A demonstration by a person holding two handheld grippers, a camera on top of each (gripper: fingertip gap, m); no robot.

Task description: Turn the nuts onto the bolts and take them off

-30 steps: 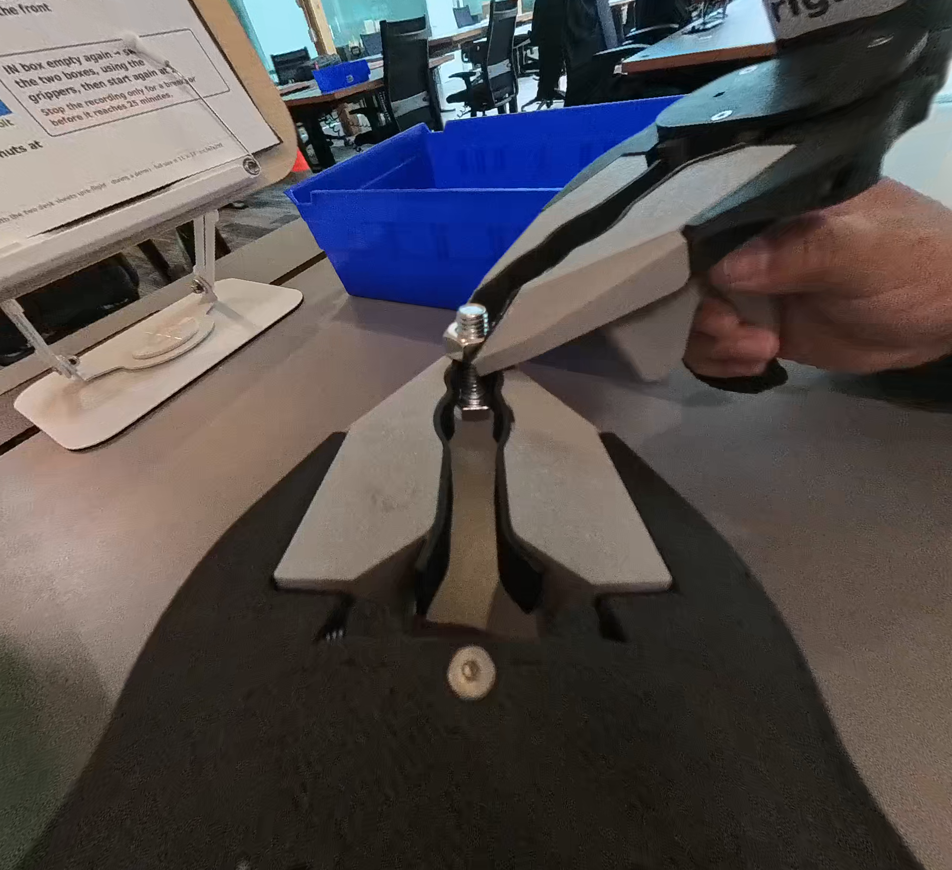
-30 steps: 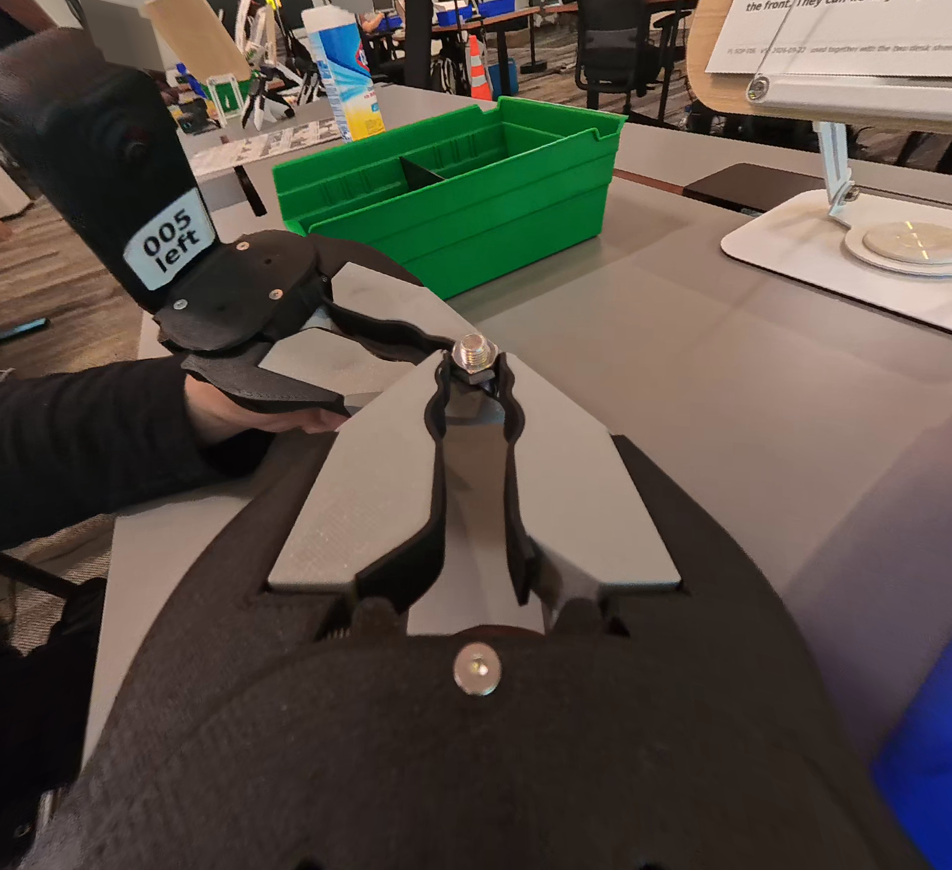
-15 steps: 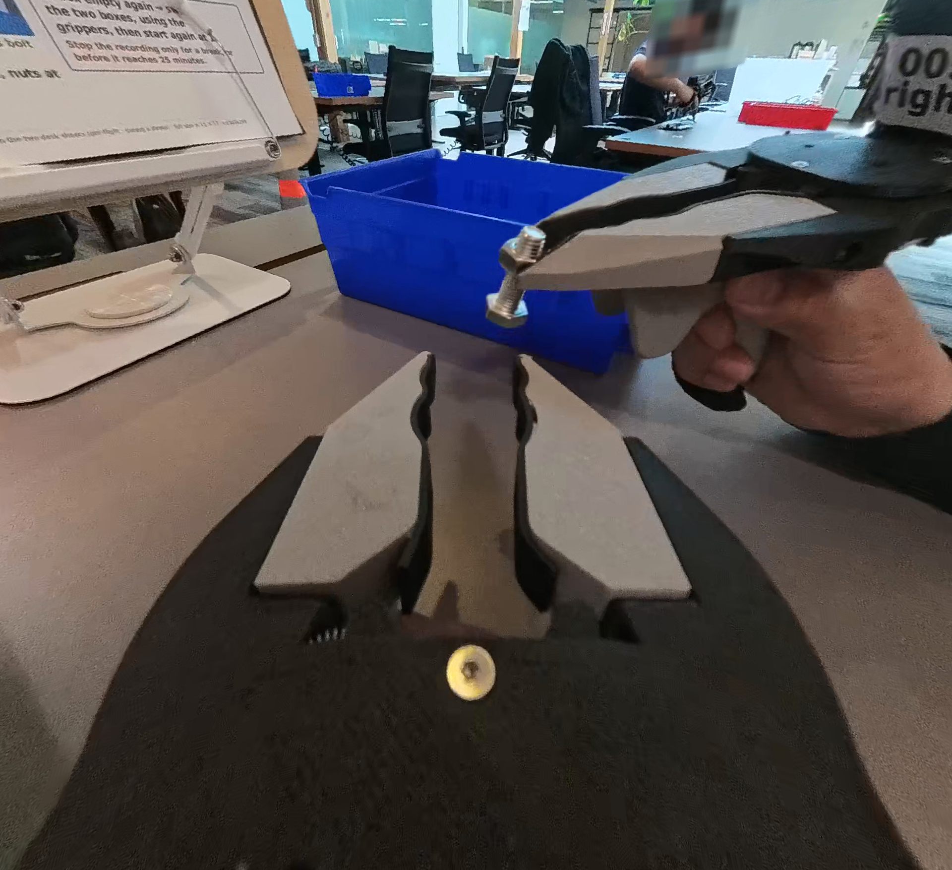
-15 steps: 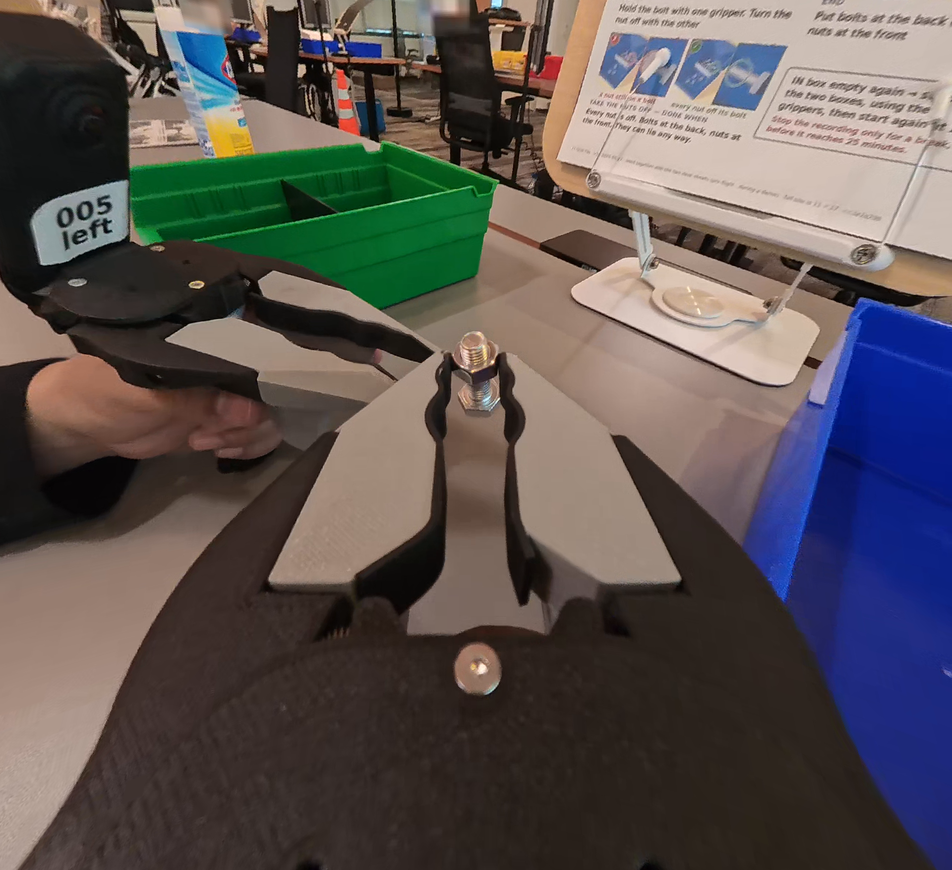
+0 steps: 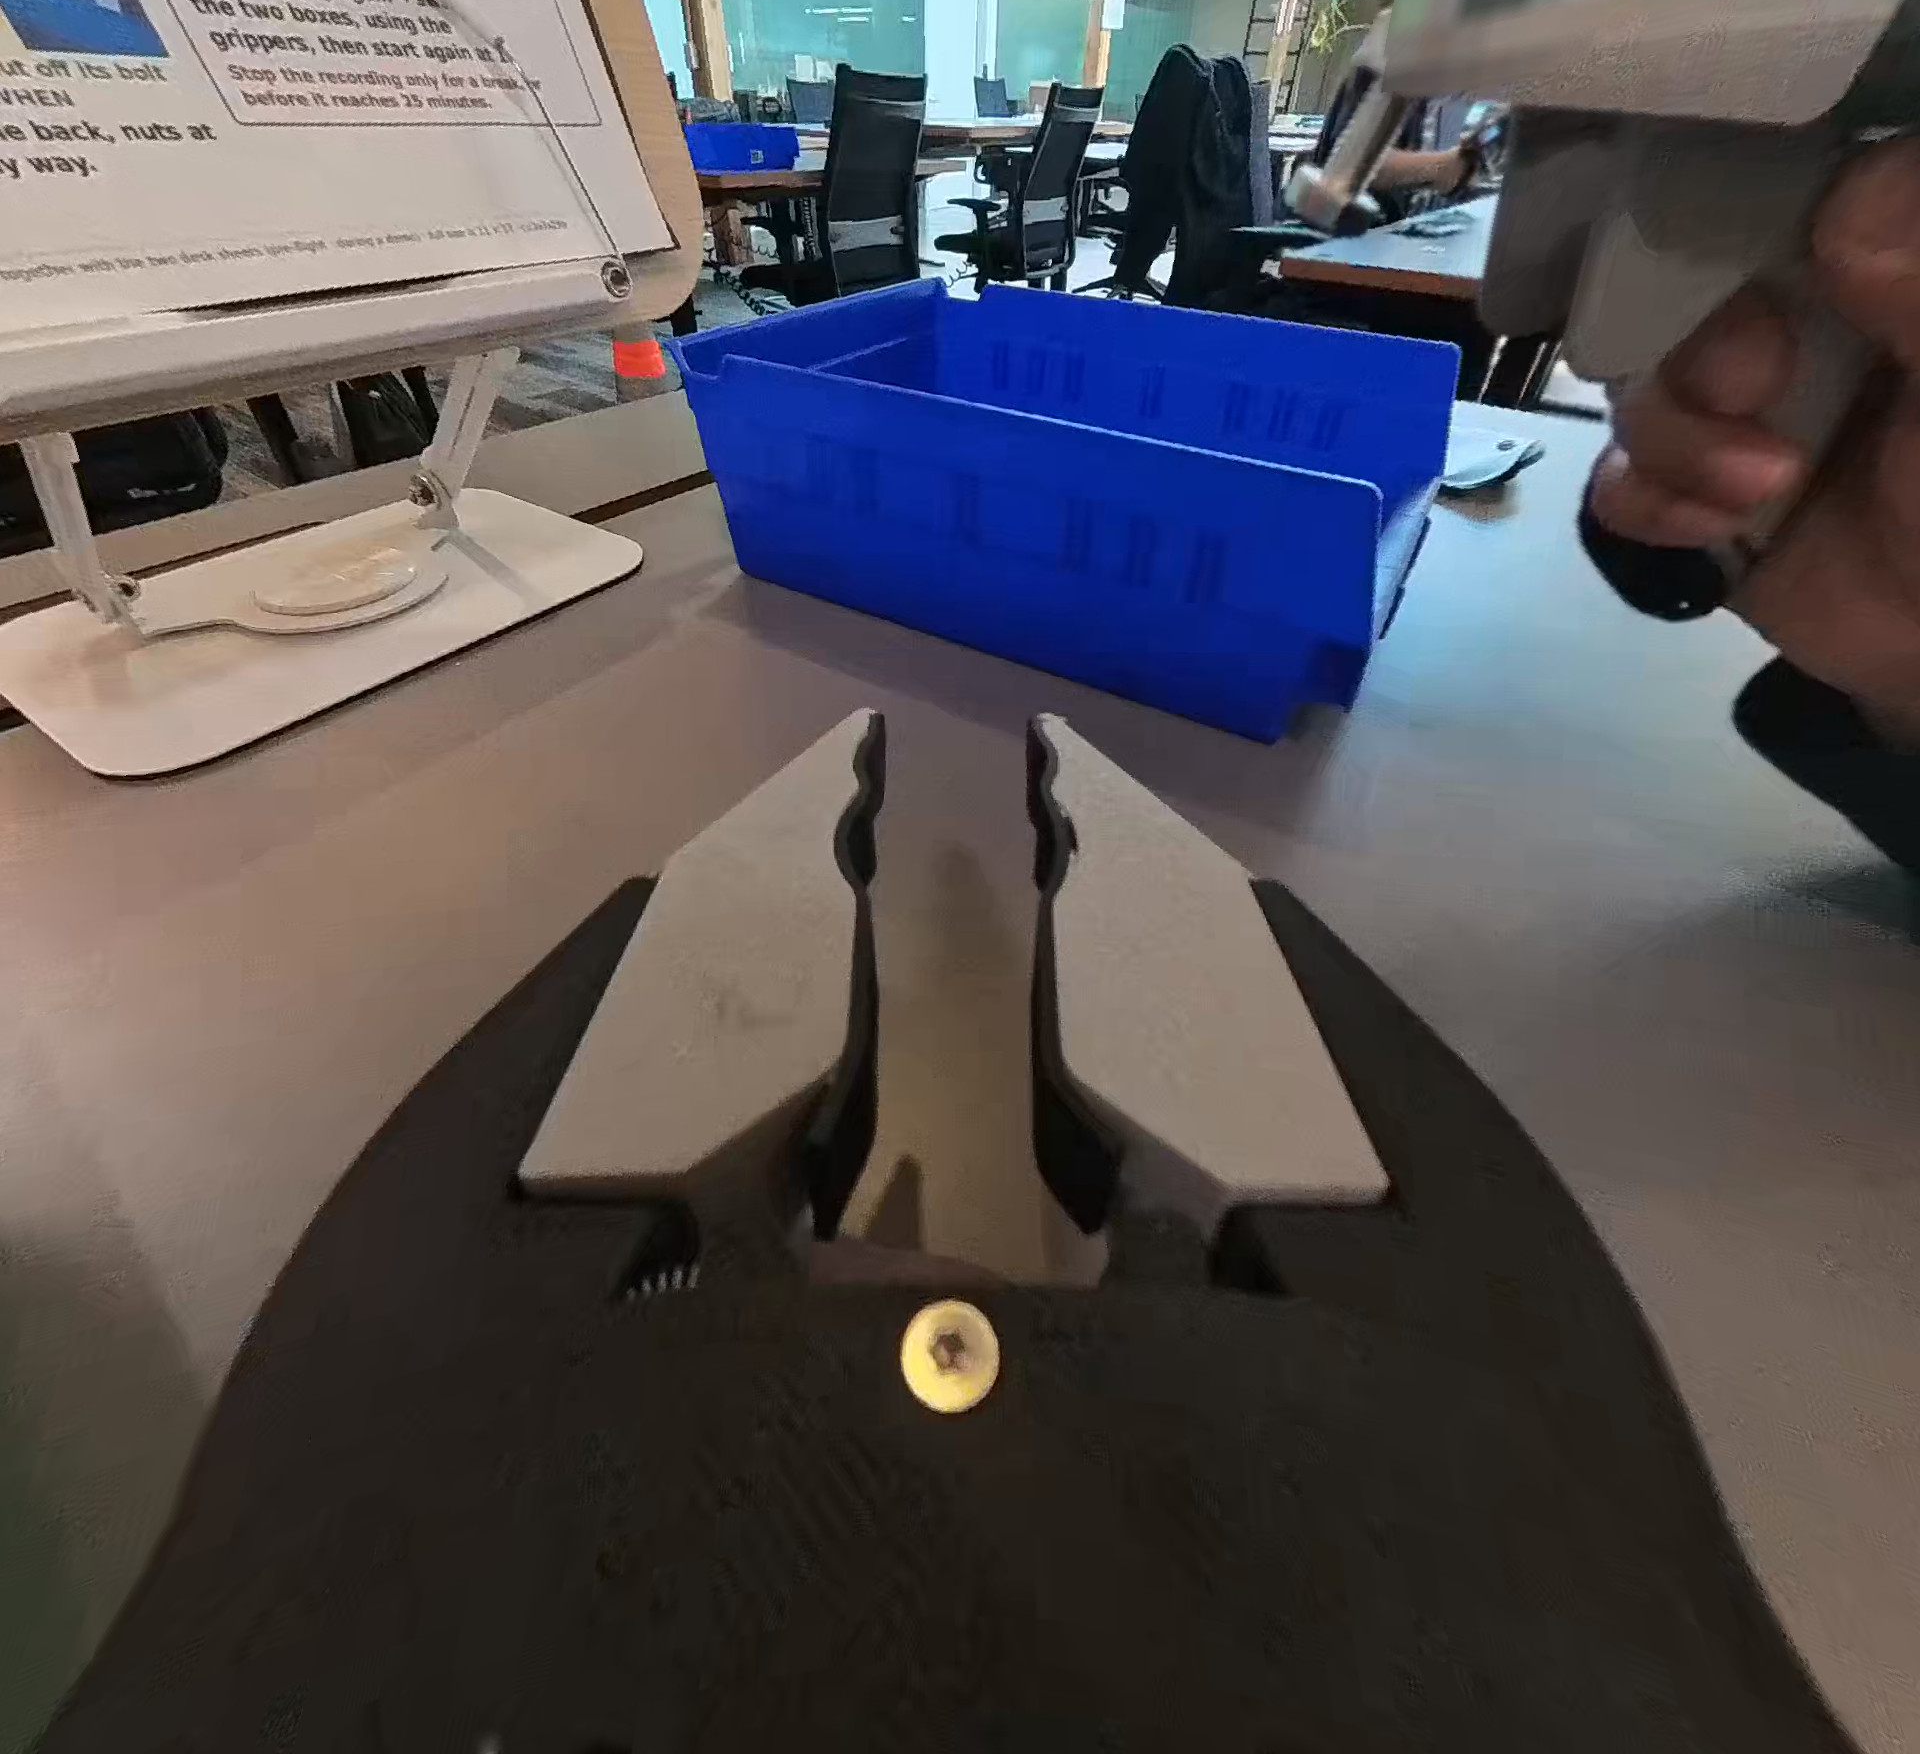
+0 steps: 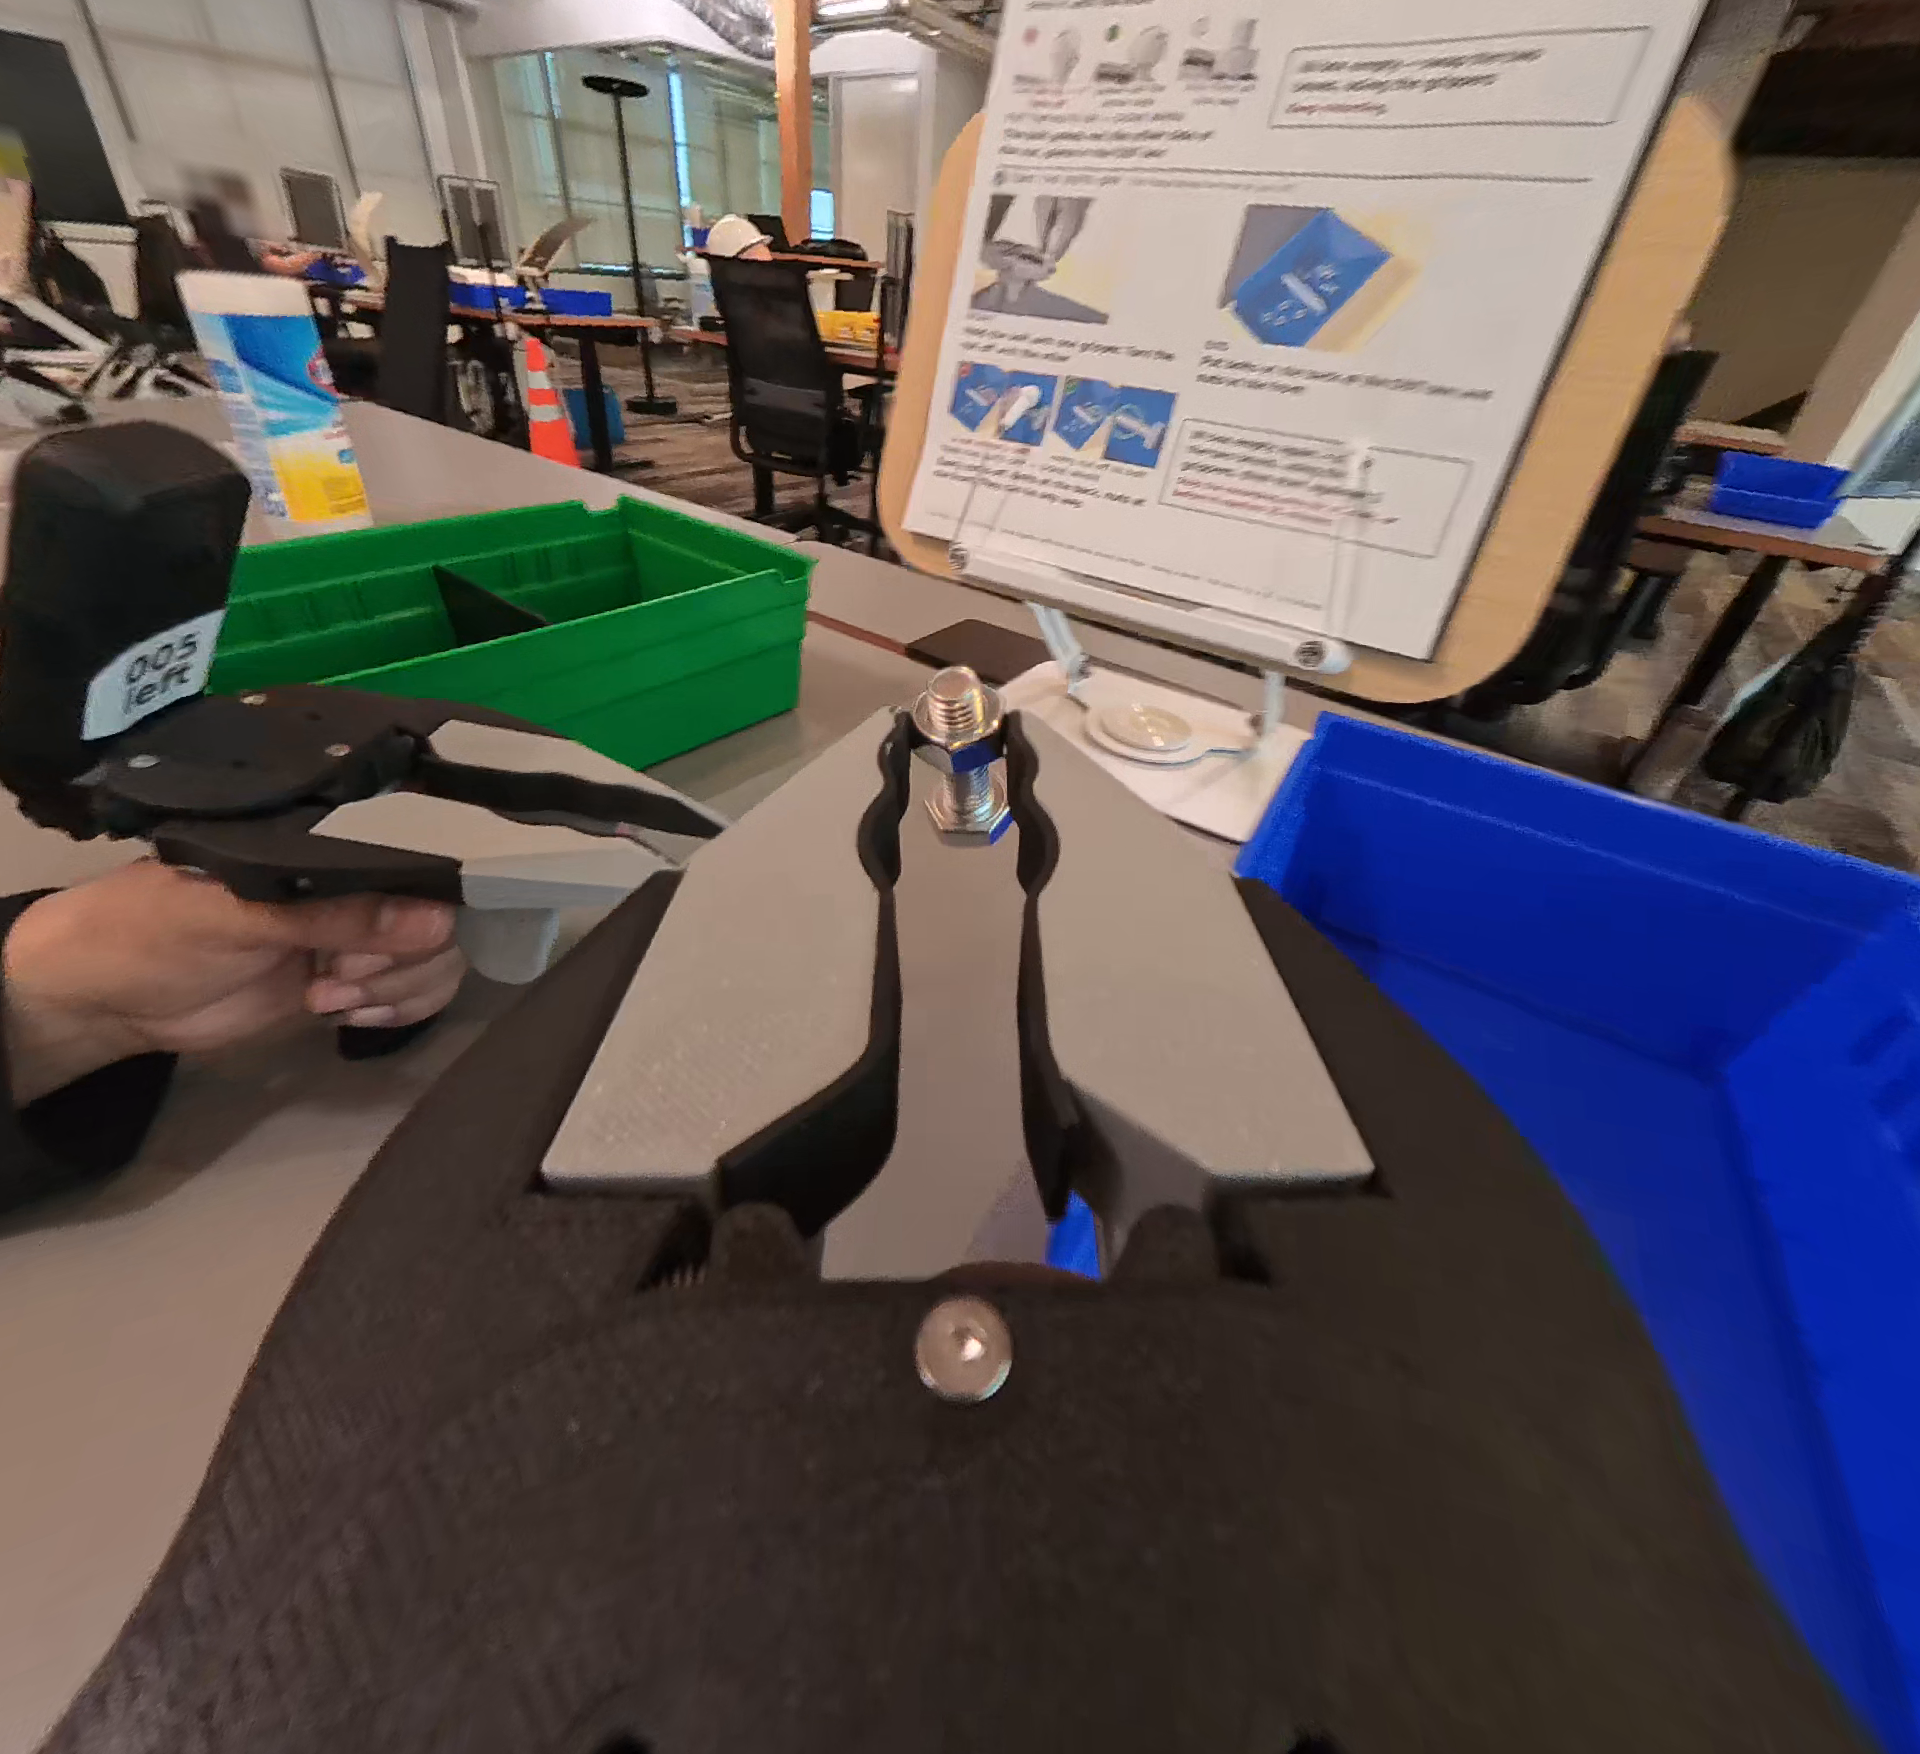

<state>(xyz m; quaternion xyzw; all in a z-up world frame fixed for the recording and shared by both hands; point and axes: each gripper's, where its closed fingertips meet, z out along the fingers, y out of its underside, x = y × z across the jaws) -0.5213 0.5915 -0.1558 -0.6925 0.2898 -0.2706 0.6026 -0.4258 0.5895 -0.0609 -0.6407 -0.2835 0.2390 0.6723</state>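
The right gripper has its jaws pinching the nut on the upright bolt, above the blue bin, probably to drop it there. The left gripper hovers over the counter, jaws spread and empty.

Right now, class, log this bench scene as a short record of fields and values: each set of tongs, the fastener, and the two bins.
left tongs: open, empty, above the table
right tongs: shut on the bolt
bolt: upright, nut threaded on its shank
blue bin: on the table, beyond the left tongs
green bin: divided, contents not visible
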